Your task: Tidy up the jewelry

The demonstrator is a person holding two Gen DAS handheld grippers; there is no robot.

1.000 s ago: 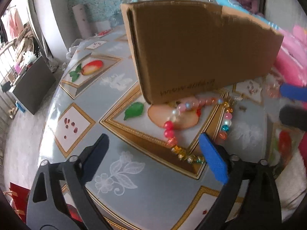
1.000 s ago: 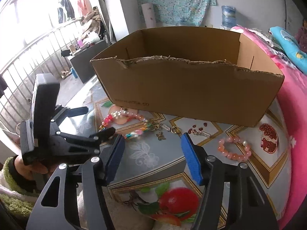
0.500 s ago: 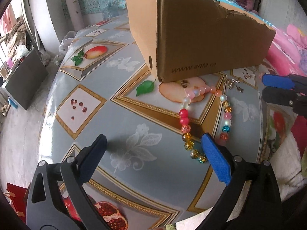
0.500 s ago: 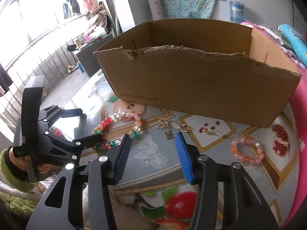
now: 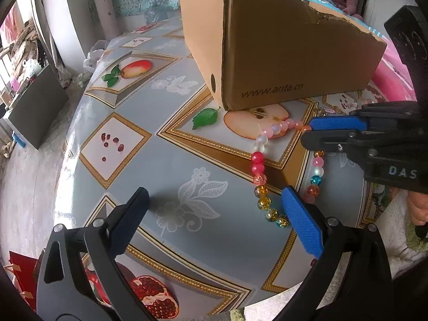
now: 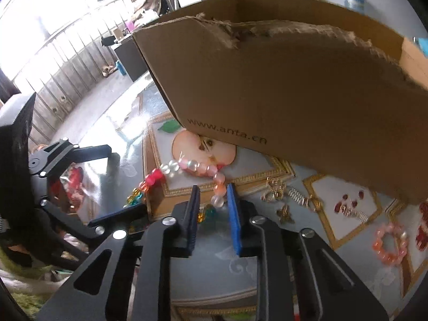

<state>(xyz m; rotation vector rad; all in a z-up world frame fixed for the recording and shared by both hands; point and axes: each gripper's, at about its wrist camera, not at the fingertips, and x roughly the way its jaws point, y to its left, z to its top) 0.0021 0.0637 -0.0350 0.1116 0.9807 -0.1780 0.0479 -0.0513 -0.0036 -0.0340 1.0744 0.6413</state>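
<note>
A multicoloured bead necklace [image 5: 258, 171] lies in a loop on the fruit-print tablecloth [image 5: 133, 139], just in front of a torn brown cardboard box [image 5: 281, 53]. My left gripper [image 5: 214, 198] is open and low over the cloth, its blue right finger beside the amber and teal beads. My right gripper [image 6: 213, 188] reaches in from the right [image 5: 306, 133]. Its jaws are closing, with the pale pink stretch of the necklace [image 6: 218, 187] between the pads; a small gap shows on the left side. In the right wrist view the box [image 6: 294, 80] looms close above.
A pink bead bracelet [image 6: 389, 243] lies to the right, and gold charms and springs [image 6: 278, 190] and a small pendant [image 6: 285, 211] lie in front of the box. The table's rounded edge [image 5: 67, 144] drops off at the left. Pink bedding [image 5: 390, 80] lies beyond the box.
My right gripper has moved forward and down onto the necklace, and its jaws have narrowed around the strand. The left gripper shifted a little at first, then held still, open.
</note>
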